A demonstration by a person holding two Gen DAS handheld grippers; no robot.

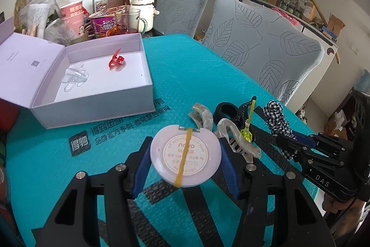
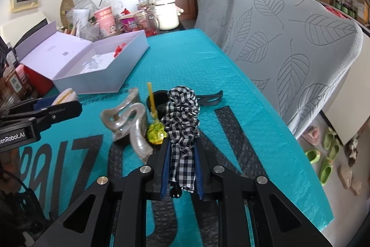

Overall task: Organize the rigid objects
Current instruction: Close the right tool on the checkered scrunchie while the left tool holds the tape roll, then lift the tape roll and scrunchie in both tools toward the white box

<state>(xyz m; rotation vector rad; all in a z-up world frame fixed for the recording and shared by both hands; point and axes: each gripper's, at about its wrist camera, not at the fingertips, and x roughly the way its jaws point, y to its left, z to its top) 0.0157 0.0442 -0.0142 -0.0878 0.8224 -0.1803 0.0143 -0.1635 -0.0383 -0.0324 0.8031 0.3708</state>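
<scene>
My left gripper (image 1: 185, 155) is shut on a round white compact (image 1: 185, 155) with a yellow rubber band round it, lifted a little off the teal mat. My right gripper (image 2: 181, 152) is shut on a black-and-white checked scrunchie (image 2: 182, 117), seen at the right in the left wrist view as scrunchie (image 1: 276, 118). Between the two lie a pearly hair claw (image 2: 129, 122), a yellow-green hair tie with a stick (image 2: 156, 131) and a black band (image 2: 159, 97). The open lilac box (image 1: 92, 105) at the left holds a red clip (image 1: 116, 60) and clear clips (image 1: 74, 76).
Cups, noodle tubs and a white kettle (image 1: 142, 8) crowd the table's far end behind the box. Two grey leaf-patterned chair backs (image 1: 266, 38) line the right edge of the table. Slippers (image 2: 323, 154) lie on the floor at the right.
</scene>
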